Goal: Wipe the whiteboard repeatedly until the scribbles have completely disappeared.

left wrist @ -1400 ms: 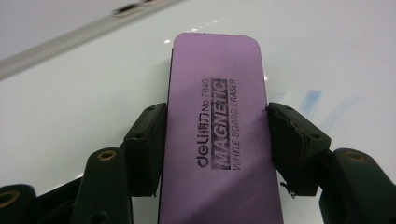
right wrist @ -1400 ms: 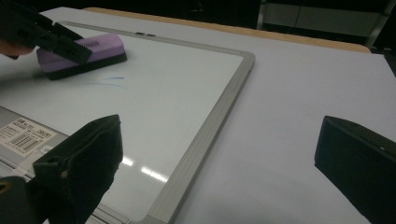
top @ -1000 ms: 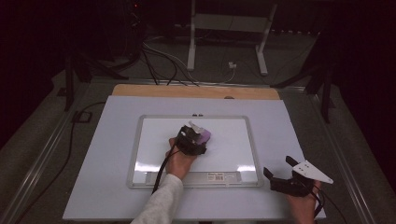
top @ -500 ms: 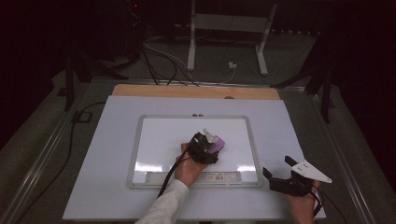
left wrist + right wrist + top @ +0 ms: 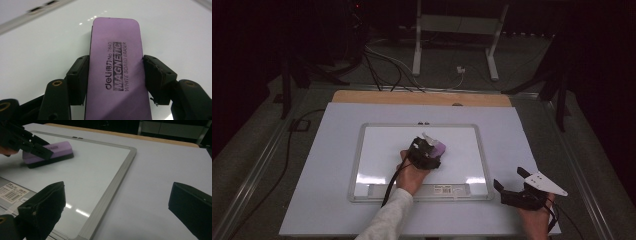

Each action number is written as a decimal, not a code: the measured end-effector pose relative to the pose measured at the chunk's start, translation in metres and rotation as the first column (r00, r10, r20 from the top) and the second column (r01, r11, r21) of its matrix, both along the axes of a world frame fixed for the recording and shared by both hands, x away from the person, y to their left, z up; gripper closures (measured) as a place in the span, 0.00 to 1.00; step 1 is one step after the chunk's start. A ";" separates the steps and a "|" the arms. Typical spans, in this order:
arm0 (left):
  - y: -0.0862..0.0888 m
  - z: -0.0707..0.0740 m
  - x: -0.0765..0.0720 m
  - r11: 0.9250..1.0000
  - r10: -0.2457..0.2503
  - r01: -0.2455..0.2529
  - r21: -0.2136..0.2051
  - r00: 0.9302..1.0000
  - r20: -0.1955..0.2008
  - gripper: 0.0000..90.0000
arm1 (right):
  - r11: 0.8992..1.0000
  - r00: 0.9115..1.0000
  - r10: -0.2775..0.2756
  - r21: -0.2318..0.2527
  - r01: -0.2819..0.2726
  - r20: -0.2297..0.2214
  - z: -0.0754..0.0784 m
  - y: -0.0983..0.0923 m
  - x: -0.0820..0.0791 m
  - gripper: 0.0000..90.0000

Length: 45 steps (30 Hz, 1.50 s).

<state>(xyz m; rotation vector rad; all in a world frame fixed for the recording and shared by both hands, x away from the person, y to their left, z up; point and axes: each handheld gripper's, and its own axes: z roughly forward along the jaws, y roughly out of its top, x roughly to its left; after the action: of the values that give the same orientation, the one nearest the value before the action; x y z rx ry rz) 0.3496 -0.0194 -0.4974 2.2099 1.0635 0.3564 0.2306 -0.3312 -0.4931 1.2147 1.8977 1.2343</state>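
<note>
The left gripper [image 5: 434, 148] clamps the purple eraser [image 5: 117, 72] across its width, jaws pressed on both long sides, with the eraser flat on the whiteboard [image 5: 377, 150] near its centre. For a clean wipe, keep the felt face flat on the board, maintain even downward pressure, and run overlapping passes inside the frame. The right gripper [image 5: 512, 184] rests on the table [image 5: 327, 200] beside the board's lower right corner, jaws wide apart and empty.

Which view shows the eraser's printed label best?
Left gripper view: the purple whiteboard eraser is close up, its print readable, clamped by the left gripper. High view shows a small purple patch; right gripper view shows its side, blurred.
</note>
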 end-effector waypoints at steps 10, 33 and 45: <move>-0.001 0.001 0.003 1.000 -0.002 0.001 0.026 1.000 0.016 0.47 | 1.000 1.000 -0.011 0.006 0.011 0.005 0.001 -0.004 -0.002 0.01; -0.002 0.000 -0.006 1.000 -0.025 0.025 -0.004 1.000 0.003 0.47 | 1.000 1.000 -0.004 -0.003 0.004 -0.001 0.000 0.000 -0.001 0.01; -0.008 0.000 -0.002 1.000 -0.007 0.006 0.016 1.000 0.010 0.47 | 1.000 1.000 -0.005 0.000 0.005 0.002 0.001 -0.001 -0.001 0.01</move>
<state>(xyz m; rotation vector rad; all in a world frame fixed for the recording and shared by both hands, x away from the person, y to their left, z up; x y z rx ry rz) 0.3474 -0.0271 -0.4970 2.2225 1.0511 0.3739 0.2295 -0.3318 -0.4922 1.2176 1.8920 1.2328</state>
